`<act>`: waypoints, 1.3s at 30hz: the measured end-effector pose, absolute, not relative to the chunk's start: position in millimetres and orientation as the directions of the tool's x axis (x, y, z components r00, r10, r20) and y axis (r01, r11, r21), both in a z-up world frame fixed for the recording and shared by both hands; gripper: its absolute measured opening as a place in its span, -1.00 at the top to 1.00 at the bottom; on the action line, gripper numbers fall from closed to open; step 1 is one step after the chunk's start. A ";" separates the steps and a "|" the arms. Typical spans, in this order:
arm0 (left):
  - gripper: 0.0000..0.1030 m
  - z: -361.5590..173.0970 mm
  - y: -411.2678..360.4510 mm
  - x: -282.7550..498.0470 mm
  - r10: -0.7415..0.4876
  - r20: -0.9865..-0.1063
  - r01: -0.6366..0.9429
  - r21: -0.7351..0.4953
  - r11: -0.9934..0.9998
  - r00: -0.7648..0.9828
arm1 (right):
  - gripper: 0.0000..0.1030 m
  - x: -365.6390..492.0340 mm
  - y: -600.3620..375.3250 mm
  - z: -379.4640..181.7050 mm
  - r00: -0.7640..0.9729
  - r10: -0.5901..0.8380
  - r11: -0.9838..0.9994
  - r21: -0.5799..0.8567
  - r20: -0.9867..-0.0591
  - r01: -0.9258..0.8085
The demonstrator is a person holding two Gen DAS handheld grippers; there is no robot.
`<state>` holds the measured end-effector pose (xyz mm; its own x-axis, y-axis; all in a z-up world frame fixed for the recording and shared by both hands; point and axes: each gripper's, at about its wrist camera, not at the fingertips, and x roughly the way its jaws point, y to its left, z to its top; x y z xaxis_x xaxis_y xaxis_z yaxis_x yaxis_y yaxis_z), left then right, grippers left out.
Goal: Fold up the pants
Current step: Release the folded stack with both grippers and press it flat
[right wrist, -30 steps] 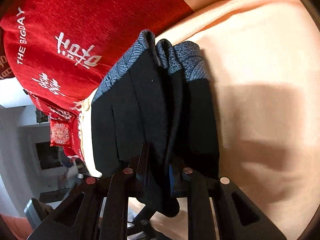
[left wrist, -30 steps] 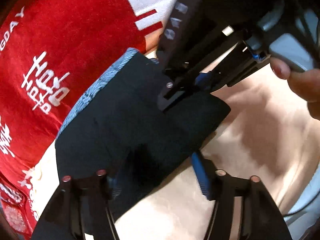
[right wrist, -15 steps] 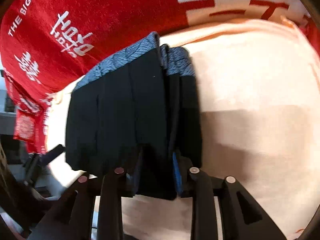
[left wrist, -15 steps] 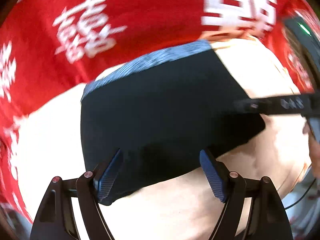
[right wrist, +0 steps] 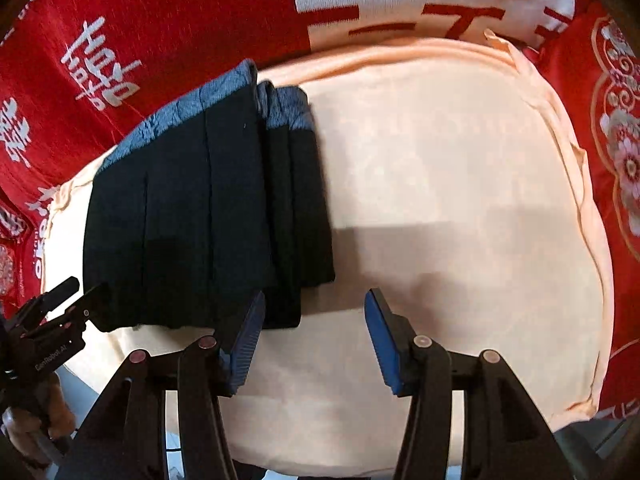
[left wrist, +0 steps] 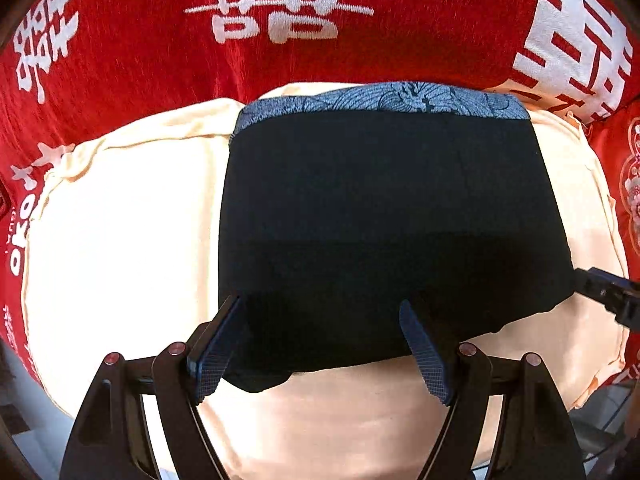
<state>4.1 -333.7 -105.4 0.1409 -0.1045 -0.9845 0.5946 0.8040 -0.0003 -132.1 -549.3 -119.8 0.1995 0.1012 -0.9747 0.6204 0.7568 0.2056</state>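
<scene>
Lying folded into a compact dark bundle, the pants (left wrist: 384, 216) rest on a cream cushion (left wrist: 120, 240), which sits on a red cloth with white lettering (left wrist: 280, 40). The bundle's patterned blue-grey waistband (left wrist: 380, 100) is on the edge farthest from both tools. The left gripper (left wrist: 320, 344) hangs over the near hem with its jaws spread; the hem shows in the gap between its blue pads (left wrist: 216, 344), but neither pad presses on the fabric. The right gripper (right wrist: 316, 340) has just been opening; its jaws stand apart over bare cushion, with the bundle's stacked side layers just beyond and beside its left-hand pad (right wrist: 244, 340), and nothing lies between the two.

The fabric looks light, soft and limp, so it should sag and slide out of shape if lifted by a single layer. Several layers show along the side nearest the right gripper, and a loose pinch there could peel the top ones off. A safer hold, in my judgement, is deep over a folded edge, catching all the layers at once, with one tool at each end of that edge so the bundle stays flat
</scene>
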 end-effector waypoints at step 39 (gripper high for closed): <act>-0.55 -117.6 -309.6 40.7 -0.137 -0.989 0.581 -0.077 0.810 0.060 | -0.45 -134.3 -570.9 -118.0 0.293 0.178 0.738 0.325 -0.939 0.591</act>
<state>40.7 -309.6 -117.6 0.0605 -0.1370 -0.9887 0.5811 0.8102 -0.0767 -134.3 -570.9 -118.0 0.2933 0.1784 -0.9392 0.5912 0.7382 0.3248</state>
